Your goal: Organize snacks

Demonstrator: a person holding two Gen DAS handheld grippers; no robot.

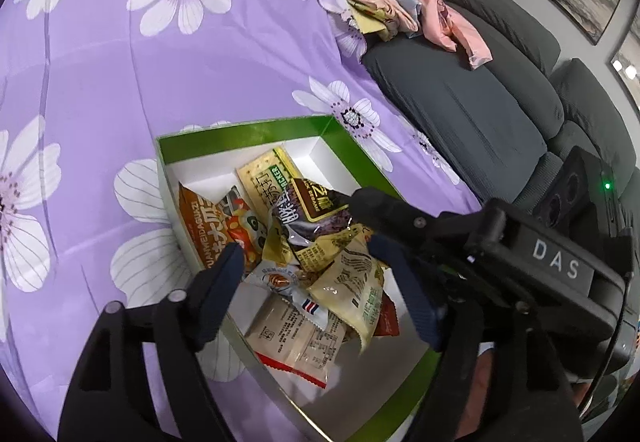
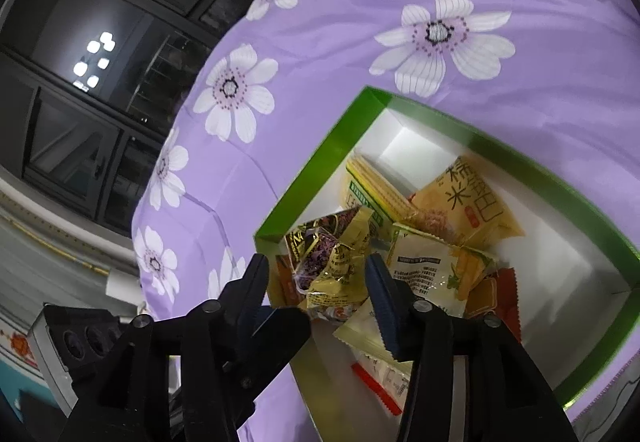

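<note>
Both grippers hover over a green-rimmed box [image 1: 248, 129] that sits on a purple floral bedsheet [image 1: 120, 81], close to the bed's edge beside a grey sofa [image 1: 480, 113]. The snacks [image 1: 316, 266] are heaped toward one end of the box: an orange seed packet [image 1: 200, 226] against the wall, a cracker pack [image 1: 264, 181] lying flat toward the far corner, a dark sesame packet [image 1: 316, 201] and several yellow and white sachets piled loosely on top. The other end of the box floor is bare white.

The step in hand appears to be settling or spreading this heap. To do it well, each gripper should take one packet by a sealed edge rather than pinching the crinkly middle, lift it clear of its neighbours, and lay it flat in the bare end, so the pile does not drag along or spill over the low wall.

The left gripper [image 1: 308, 258] has its jaws wide apart, straddling the top of the heap and gripping nothing; whether a finger brushes a wrapper cannot be told. The right gripper [image 2: 316, 270] likewise has its jaws spread wide on either side of a purple-and-yellow candy packet [image 2: 332, 262], without closing on it.
</note>
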